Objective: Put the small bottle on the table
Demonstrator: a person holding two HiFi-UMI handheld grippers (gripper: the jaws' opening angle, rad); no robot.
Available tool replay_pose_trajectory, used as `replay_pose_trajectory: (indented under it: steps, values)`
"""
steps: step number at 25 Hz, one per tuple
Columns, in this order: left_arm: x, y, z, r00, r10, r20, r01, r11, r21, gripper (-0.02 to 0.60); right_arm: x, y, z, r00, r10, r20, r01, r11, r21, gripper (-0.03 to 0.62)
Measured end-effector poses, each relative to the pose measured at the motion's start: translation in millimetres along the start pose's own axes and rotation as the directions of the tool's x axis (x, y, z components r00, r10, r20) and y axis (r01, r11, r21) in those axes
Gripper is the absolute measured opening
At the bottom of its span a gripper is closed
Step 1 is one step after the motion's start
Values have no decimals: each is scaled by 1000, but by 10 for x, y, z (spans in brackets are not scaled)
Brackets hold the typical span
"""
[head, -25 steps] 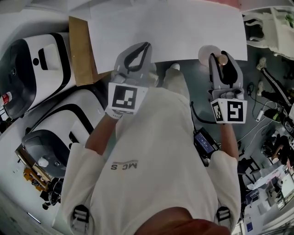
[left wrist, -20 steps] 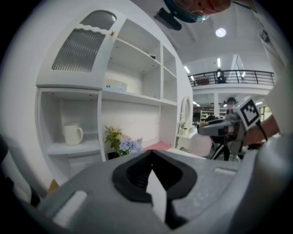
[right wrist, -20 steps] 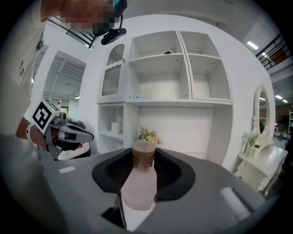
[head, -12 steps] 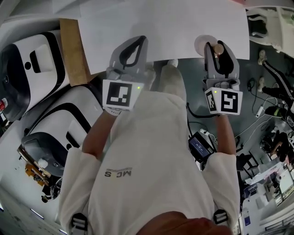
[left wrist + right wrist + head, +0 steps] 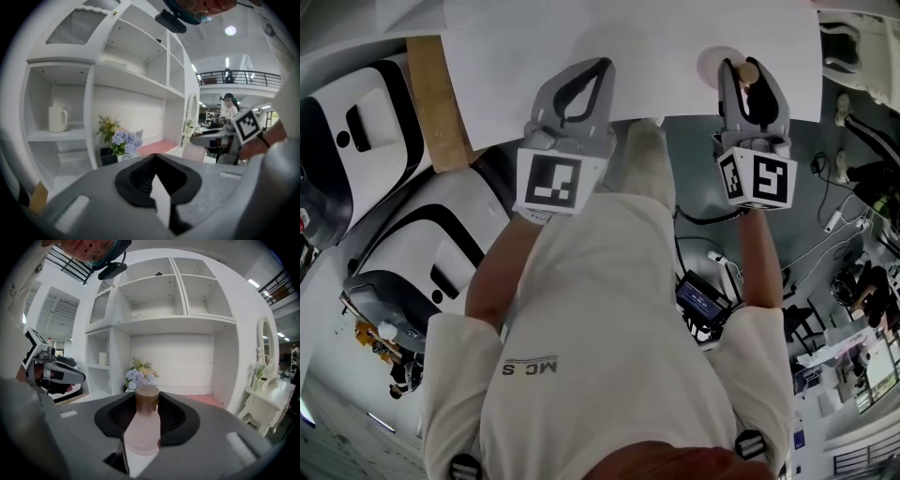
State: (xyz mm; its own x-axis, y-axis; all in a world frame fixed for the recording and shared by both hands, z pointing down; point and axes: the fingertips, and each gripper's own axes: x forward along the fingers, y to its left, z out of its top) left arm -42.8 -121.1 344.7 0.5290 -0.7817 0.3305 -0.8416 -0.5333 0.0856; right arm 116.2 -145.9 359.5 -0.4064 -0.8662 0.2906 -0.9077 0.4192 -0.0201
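Note:
The small bottle (image 5: 142,430) is pale pink with a brown cap (image 5: 749,72). It stands upright between the jaws of my right gripper (image 5: 748,66), which is shut on its body. In the head view this gripper hovers at the near edge of the white table (image 5: 628,37), at the right. In the right gripper view the cap rises just above the gripper (image 5: 146,401). My left gripper (image 5: 597,67) is held level with it over the table's near edge. Its jaws (image 5: 155,157) are shut with nothing between them.
A white shelf unit (image 5: 154,319) stands beyond the table, with a mug (image 5: 57,119) and a bunch of flowers (image 5: 117,138) in it. White-and-black machines (image 5: 422,244) and a cardboard sheet (image 5: 431,103) are to my left. Cables and devices (image 5: 703,295) lie on the floor at my right.
Both grippers have moved a little forward toward the table's edge. The bottle has stayed in the right gripper and the left jaws have stayed shut.

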Motion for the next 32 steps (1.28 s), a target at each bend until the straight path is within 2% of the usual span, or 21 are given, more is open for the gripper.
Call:
replay_pose_trajectory:
  steps: [5,8,16,21,32]
  values:
    - [105,-11,-129,1000,-24,-18,24,1000,7,0,230,-190,-268,1000,-31,-1,31,999,22,138]
    - [193,-43,-286,997,-47,-60,48,999,7,0,371,-300,-475,998,-57,-12,58,998,35,138]
    - [501,-51,-682,994,-13,-108,12,1000,-13,0,631,-503,-978,997,-80,-20,81,995,56,138]
    - [634,-6,-939,989,17,-148,-26,998,-54,0,818,-555,-1276,997,-78,-23,79,996,51,138]
    - [884,-57,-1258,981,-7,-194,-2,999,-44,0,1132,-539,-1560,999,-49,-4,49,999,10,138]
